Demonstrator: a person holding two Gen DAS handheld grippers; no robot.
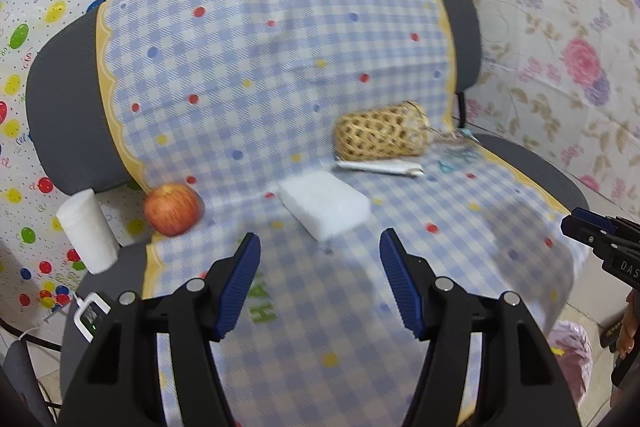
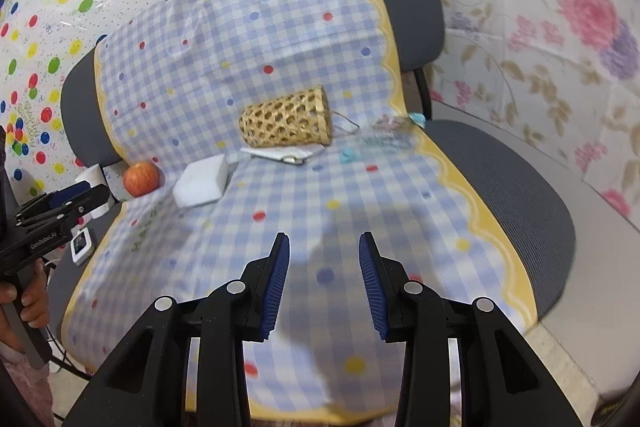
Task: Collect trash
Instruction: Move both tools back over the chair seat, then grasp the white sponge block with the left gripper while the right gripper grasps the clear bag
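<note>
A woven basket (image 1: 380, 137) is seen lying on its side on the chair (image 2: 516, 187); its contents cannot be told. Crumpled paper (image 1: 380, 167) lies touching it, well ahead of both open, empty tongs: left (image 1: 320, 247), right (image 2: 324, 247).

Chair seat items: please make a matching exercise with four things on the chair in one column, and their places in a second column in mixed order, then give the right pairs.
Things:
1. apple
2. woven basket
3. white foam block
4. clear plastic wrapper

Places:
A. lying on its side near the backrest
B. at the seat's left edge, beside a white cup
C. right of the basket, near the yellow border
D. mid-seat, between apple and basket

Pairs: 1-B, 2-A, 3-D, 4-C
</note>
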